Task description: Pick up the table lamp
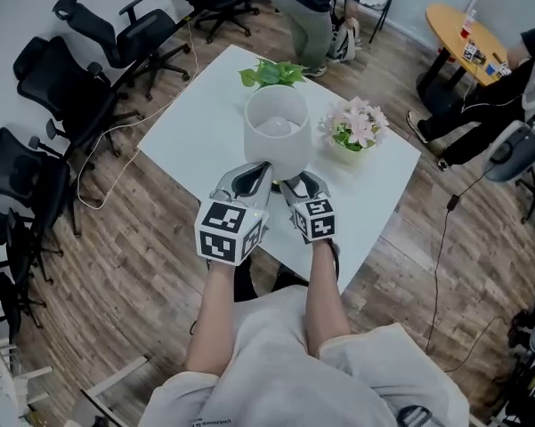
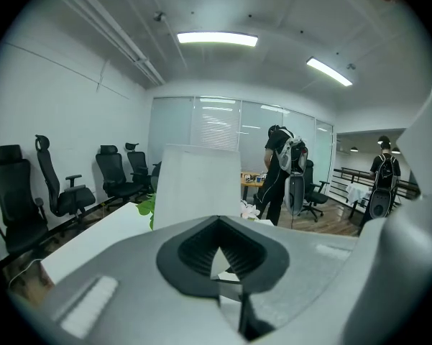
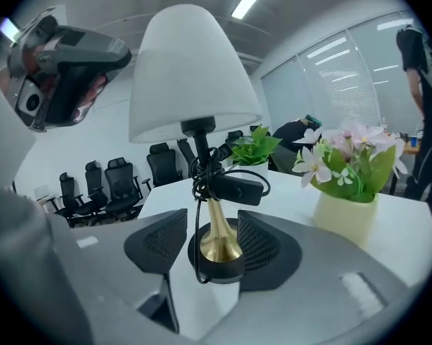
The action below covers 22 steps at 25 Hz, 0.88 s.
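Observation:
The table lamp (image 1: 277,132) stands upright in the middle of the white table (image 1: 196,123); it has a white shade, a brass stem and a round black foot. In the right gripper view my right gripper (image 3: 213,246) holds that foot (image 3: 216,264), one pad against each side, with the lamp's black cord and switch (image 3: 230,185) coiled round the stem. In the head view the right gripper (image 1: 295,185) sits under the shade's near edge. My left gripper (image 1: 256,174) hovers beside it, shut and empty, and its own view faces the shade (image 2: 196,185).
A pot of pink flowers (image 1: 356,130) stands just right of the lamp, and a green plant (image 1: 271,72) is behind it. Black office chairs (image 1: 80,87) line the left wall. A person (image 1: 316,12) stands past the table's far end. A round wooden table (image 1: 467,34) is at the back right.

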Each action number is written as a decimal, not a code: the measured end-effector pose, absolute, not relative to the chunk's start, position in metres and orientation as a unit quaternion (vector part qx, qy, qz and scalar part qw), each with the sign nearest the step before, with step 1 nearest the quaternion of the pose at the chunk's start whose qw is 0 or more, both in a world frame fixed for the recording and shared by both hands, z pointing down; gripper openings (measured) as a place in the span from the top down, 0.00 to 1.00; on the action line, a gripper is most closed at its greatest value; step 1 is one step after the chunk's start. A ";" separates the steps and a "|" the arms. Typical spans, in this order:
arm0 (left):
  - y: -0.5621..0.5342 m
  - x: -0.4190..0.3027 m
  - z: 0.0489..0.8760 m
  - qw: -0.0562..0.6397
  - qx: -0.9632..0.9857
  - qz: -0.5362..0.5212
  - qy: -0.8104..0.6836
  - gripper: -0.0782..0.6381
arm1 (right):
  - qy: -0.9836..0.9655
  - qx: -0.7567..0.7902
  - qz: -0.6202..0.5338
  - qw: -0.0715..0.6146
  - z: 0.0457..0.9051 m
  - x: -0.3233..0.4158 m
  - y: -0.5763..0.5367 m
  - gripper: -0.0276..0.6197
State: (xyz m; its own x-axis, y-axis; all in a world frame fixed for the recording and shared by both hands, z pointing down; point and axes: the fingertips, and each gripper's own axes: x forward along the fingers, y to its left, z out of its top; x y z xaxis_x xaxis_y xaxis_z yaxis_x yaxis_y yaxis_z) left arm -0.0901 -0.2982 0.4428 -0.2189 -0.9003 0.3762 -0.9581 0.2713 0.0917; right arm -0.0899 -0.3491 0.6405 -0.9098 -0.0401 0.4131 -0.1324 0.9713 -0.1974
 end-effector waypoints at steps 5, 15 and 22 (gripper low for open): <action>-0.301 -0.094 0.450 0.184 0.584 0.085 -0.786 0.89 | -0.972 0.038 0.103 0.208 0.656 -0.113 -0.353 0.55; -0.305 -0.102 0.446 0.182 0.594 0.072 -0.781 0.89 | -0.978 0.000 0.061 0.201 0.670 -0.159 -0.353 0.48; -0.312 -0.119 0.443 0.177 0.591 0.069 -0.784 0.89 | -0.980 0.019 0.036 0.193 0.673 -0.183 -0.354 0.76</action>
State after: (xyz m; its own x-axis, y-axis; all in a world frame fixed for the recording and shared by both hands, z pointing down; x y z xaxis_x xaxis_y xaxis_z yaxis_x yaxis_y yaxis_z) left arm -0.1189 -0.3117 0.4428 -0.2396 -0.9024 0.3581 -0.9510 0.2925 0.1007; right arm -0.1834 -0.3537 0.6735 -0.9251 -0.0240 0.3789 -0.0519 0.9966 -0.0636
